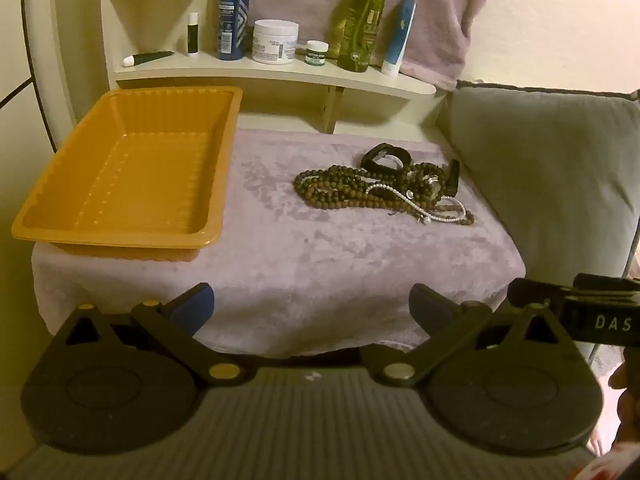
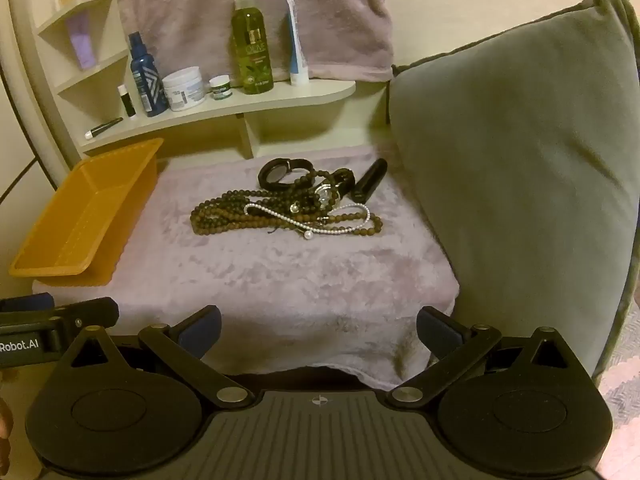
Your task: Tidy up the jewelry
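Observation:
A tangled pile of jewelry (image 1: pixel 380 188) lies on the lilac plush cloth (image 1: pixel 280 248), right of centre: brown bead strands, a white pearl strand (image 2: pixel 316 222), a black watch (image 2: pixel 280 172) and a black tube-like piece (image 2: pixel 370 184). The pile also shows in the right wrist view (image 2: pixel 288 208). An empty orange plastic tray (image 1: pixel 128 176) sits on the cloth's left side; the right wrist view shows it too (image 2: pixel 88 208). My left gripper (image 1: pixel 312 308) is open and empty at the cloth's near edge. My right gripper (image 2: pixel 318 330) is open and empty, beside it on the right.
A cream corner shelf (image 1: pixel 272 76) behind the cloth holds bottles, jars and tubes. A grey-green cushion (image 2: pixel 512 184) stands against the cloth's right side. A lilac towel (image 2: pixel 256 12) hangs on the wall behind.

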Available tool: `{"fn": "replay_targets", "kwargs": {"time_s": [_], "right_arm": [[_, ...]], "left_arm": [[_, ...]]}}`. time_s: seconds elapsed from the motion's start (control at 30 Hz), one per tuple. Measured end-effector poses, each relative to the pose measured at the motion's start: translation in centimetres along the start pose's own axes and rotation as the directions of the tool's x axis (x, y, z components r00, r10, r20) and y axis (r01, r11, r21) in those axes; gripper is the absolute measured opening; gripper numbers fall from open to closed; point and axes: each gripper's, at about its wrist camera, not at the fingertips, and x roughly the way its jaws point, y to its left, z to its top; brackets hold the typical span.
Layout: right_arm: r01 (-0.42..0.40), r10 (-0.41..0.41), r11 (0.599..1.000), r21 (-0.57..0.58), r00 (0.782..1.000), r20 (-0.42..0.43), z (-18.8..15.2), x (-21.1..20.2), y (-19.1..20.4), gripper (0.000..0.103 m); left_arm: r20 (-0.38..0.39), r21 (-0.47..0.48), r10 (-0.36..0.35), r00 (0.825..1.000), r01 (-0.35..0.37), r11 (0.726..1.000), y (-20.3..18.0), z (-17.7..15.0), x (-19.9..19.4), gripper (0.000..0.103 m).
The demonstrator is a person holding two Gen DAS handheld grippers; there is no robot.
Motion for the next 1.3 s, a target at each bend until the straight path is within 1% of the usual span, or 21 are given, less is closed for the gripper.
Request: {"fn": "replay_targets", "kwargs": {"time_s": [0.07, 0.1, 0.13, 0.17, 0.23, 0.4, 1.3], "right_arm": [[0.004, -0.004, 1.0, -0.002, 1.0, -0.001, 0.01, 0.01, 0.0, 0.103], [0.005, -0.005, 1.0, -0.002, 1.0, 0.001, 0.0, 0.0, 0.0, 0.103], [0.007, -0.007, 1.0, -0.004, 1.0, 0.0, 0.0, 0.0, 0.01, 0.103], [0.007, -0.007, 1.0, -0.004, 1.0, 0.001, 0.0, 0.0, -0.01, 0.103], [0.007, -0.007, 1.0, -0.005, 1.0, 0.001, 0.0, -0.01, 0.01, 0.103], [0.012, -0.012, 1.0, -0.002, 1.0, 0.002, -0.03, 0.02, -0.11, 0.103], [0.015, -0.015, 1.0, -0.005, 1.0, 0.012, 0.04, -0.15, -0.26, 0.103]], "left_arm": [[-0.016, 0.008, -0.006, 1.0, 0.006, 1.0, -0.08, 0.09, 0.23, 0.103], [-0.005, 0.005, -0.01, 1.0, 0.01, 1.0, -0.13, 0.32, 0.04, 0.103], [0.012, 0.01, 0.0, 1.0, 0.0, 1.0, -0.34, 0.04, -0.04, 0.103], [0.045, 0.019, 0.008, 0.999, -0.009, 1.0, -0.65, -0.59, -0.47, 0.103], [0.018, 0.006, -0.012, 1.0, 0.012, 1.0, -0.21, -0.35, -0.04, 0.103], [0.029, -0.005, -0.013, 0.999, 0.013, 1.0, -0.16, -0.54, 0.01, 0.102], [0.027, -0.01, -0.013, 1.0, 0.014, 1.0, -0.13, -0.18, -0.22, 0.102]]}}
